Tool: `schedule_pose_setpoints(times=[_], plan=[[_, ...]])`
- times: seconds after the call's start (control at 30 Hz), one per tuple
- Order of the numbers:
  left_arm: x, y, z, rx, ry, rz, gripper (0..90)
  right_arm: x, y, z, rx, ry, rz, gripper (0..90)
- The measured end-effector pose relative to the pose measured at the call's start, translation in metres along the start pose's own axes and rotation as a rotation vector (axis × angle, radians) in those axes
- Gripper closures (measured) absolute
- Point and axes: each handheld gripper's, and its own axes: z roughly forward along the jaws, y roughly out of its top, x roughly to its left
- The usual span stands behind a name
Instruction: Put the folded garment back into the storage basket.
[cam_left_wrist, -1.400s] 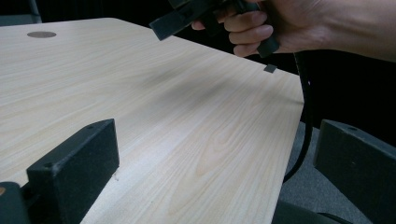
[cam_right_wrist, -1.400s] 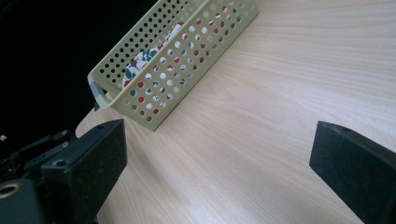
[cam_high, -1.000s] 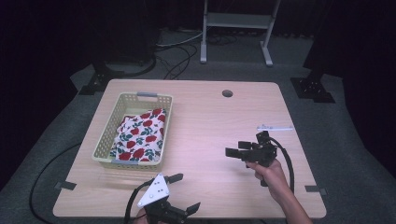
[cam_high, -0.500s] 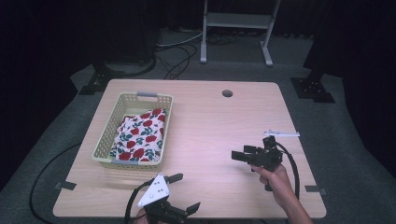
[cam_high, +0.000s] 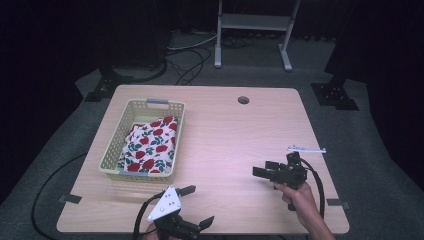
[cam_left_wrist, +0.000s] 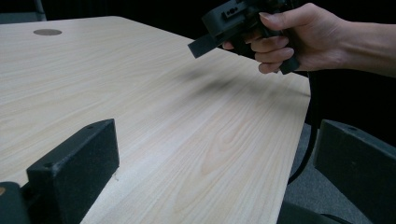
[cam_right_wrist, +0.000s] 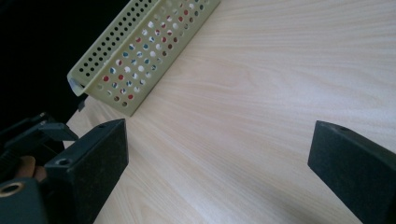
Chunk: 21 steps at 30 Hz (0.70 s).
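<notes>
While both hand-held grippers sit empty over the near half, the wooden bench (cam_high: 220, 130) carries everything, biggest item first. Yellow perforated basket (cam_high: 144, 139) lies well apart from the right hand-held gripper (cam_high: 264, 172), far off on the side its jaws point toward, and just beyond the left hand-held gripper (cam_high: 194, 205), up and slightly to that gripper's left. Folded cloth with red flower print (cam_high: 149, 145) lies inside the basket, filling its floor.

Left hand-held gripper: at the near bench edge, jaws spread wide, nothing between them, bare wood between them in the left gripper view; grey three-cornered plate (cam_high: 165, 205) on top. Right hand-held gripper: held in the person's right hand (cam_high: 300, 197), lifted off the wood with its shadow below in the left gripper view, jaws wide apart, gripping nothing. Small white strip (cam_high: 306, 149) lies just behind the right hand-held gripper, near the bench's right edge, not touching it. Round hole (cam_high: 243, 100) sits far beyond both.
</notes>
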Motion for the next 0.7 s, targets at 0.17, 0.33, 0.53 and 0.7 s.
schedule_pose_setpoints(times=[0.17, 0.33, 0.53, 0.7], plan=[[0.0, 0.0, 0.0, 0.0, 0.001, -0.002, 0.0, 0.0, -0.003, -0.003, 0.001, -0.007, -0.013, 4.3], [0.001, 0.0, 0.0, 0.003, 0.005, 0.002, 0.0, -0.004, -0.009, -0.007, -0.012, -0.003, -0.003, 4.3], [0.001, 0.0, 0.0, 0.004, 0.011, 0.004, 0.0, -0.004, -0.015, -0.012, -0.014, -0.001, -0.006, 4.3], [0.0, 0.0, 0.0, 0.0, 0.014, 0.006, 0.0, -0.005, -0.019, -0.017, -0.028, 0.001, -0.009, 3.8]])
